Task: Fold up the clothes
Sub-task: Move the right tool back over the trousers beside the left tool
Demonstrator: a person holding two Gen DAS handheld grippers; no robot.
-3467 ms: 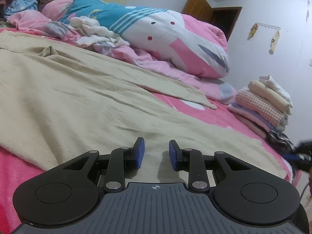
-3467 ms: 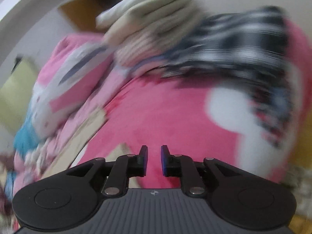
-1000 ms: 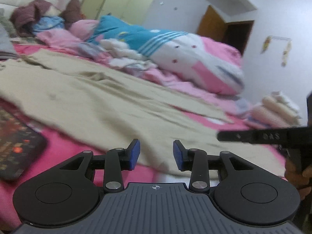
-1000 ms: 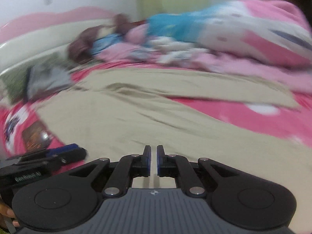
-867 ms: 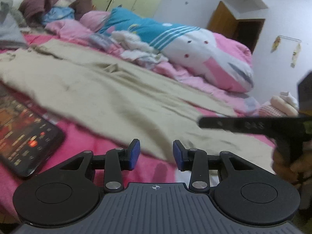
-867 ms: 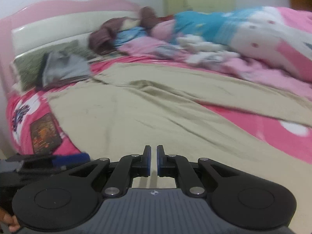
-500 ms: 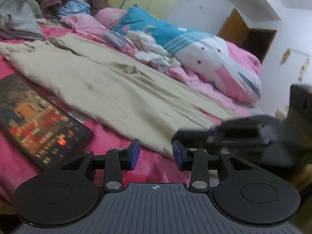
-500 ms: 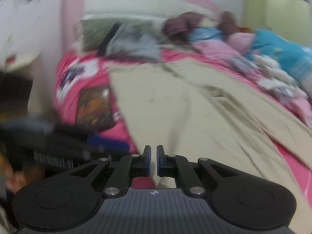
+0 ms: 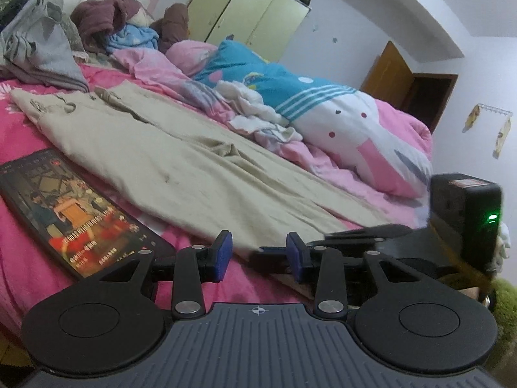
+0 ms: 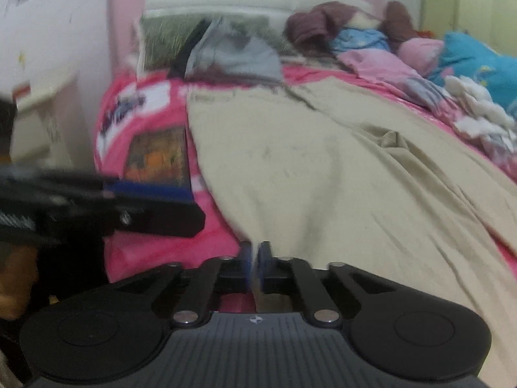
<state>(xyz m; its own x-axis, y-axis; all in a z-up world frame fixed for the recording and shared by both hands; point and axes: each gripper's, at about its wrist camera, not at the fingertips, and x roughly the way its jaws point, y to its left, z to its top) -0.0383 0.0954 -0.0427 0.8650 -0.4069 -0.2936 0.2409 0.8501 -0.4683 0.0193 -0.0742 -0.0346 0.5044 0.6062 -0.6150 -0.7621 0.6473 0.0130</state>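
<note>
Beige trousers (image 9: 181, 168) lie spread flat across the pink bed sheet (image 9: 26, 258), waistband at the far left. My left gripper (image 9: 258, 253) is open over bare sheet, just short of the trousers' near edge, with nothing between its pads. The right gripper's black body (image 9: 465, 213) is close on its right, with its fingers reaching in behind my left gripper's right finger. In the right wrist view my right gripper (image 10: 256, 252) is shut, its tips at the near edge of the trousers (image 10: 339, 177). Blur hides whether any cloth is pinched. The left gripper (image 10: 174, 203) shows at the left.
A phone (image 9: 74, 213) with a lit screen lies on the sheet left of the trousers. Grey clothes (image 9: 38, 51) and a brown heap sit by the headboard. A rolled pink, white and blue duvet (image 9: 339, 123) runs along the far side. A white nightstand (image 10: 42, 110) stands beside the bed.
Both grippers swept left along the bed's near edge, bringing the phone and the waistband into view. The right gripper has come in close beside the left one at the trousers' edge.
</note>
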